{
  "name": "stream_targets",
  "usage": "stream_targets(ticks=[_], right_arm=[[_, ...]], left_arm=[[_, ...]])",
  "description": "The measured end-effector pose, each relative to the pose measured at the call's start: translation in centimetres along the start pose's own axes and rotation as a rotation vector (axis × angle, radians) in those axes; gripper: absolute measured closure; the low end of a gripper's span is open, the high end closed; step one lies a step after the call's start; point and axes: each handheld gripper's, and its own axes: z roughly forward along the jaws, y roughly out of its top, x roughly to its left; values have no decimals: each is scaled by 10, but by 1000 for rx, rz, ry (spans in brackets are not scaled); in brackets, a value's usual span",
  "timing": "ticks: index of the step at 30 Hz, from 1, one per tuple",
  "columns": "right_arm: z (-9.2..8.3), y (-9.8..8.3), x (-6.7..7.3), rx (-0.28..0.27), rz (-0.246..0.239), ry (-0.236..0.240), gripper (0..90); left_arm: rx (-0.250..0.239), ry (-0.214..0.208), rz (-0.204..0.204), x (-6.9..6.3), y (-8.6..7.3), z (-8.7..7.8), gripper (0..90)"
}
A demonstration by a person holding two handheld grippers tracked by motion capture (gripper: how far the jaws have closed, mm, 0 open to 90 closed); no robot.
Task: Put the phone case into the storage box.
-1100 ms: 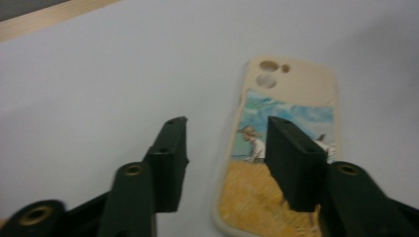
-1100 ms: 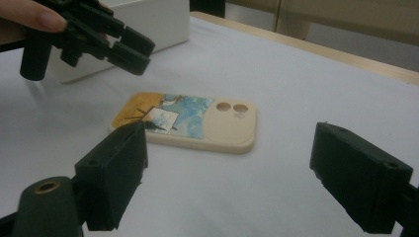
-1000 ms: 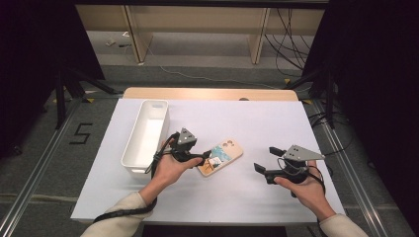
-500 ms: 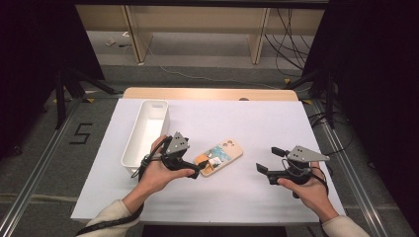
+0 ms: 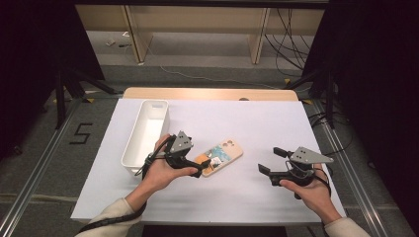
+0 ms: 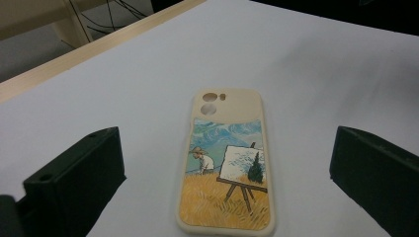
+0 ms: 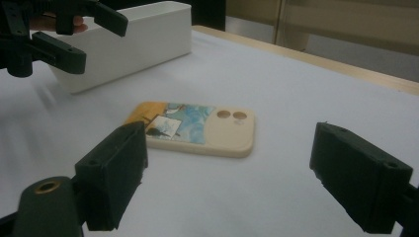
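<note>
A cream phone case (image 5: pixel 221 157) printed with a painter in a wheat field lies flat on the white table (image 5: pixel 237 123). My left gripper (image 5: pixel 201 167) is open at its near left end. Its jaws have just been opening. In the left gripper view the case (image 6: pixel 226 163) lies between the two wide jaws of the left gripper (image 6: pixel 227 148), and neither pad touches it. My right gripper (image 5: pixel 272 160) is open to the right of the case, well apart from it. In the right gripper view the case (image 7: pixel 195 127) lies ahead of the right gripper (image 7: pixel 237 153).
A long white bin (image 5: pixel 146 136) stands on the left part of the table, just behind my left hand, and the white bin (image 7: pixel 138 39) rises behind the left gripper (image 7: pixel 49 34) in the right gripper view. A wooden strip (image 5: pixel 210 93) borders the table's far edge. Cables lie on the floor beyond.
My left gripper has drawn back a little toward the bin and its jaws stand wider. The phone case lies where it was. My right hand has kept still.
</note>
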Motion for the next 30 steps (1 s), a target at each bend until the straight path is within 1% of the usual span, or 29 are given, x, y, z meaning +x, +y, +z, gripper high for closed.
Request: stream_targets(ticks=[1, 4, 9, 12, 19, 22, 30], right_arm=[[0, 0, 0, 0, 0, 0, 156], [1, 0, 0, 0, -4, 0, 156], [2, 0, 0, 1, -3, -4, 156], [1, 0, 0, -2, 1, -5, 156], [0, 0, 0, -4, 4, -7, 156], [1, 0, 1, -6, 3, -1, 156], [1, 0, 1, -6, 3, 0, 156]], left_arm=[[7, -1, 4, 0, 1, 1, 0], [5, 2, 4, 1, 3, 6, 0], [42, 1, 17, 3, 8, 18, 0], [51, 2, 21, 3, 9, 26, 0], [59, -30, 42, -2, 22, 49, 0], [68, -45, 52, -5, 26, 60, 0], [89, -57, 62, -6, 33, 81, 0]])
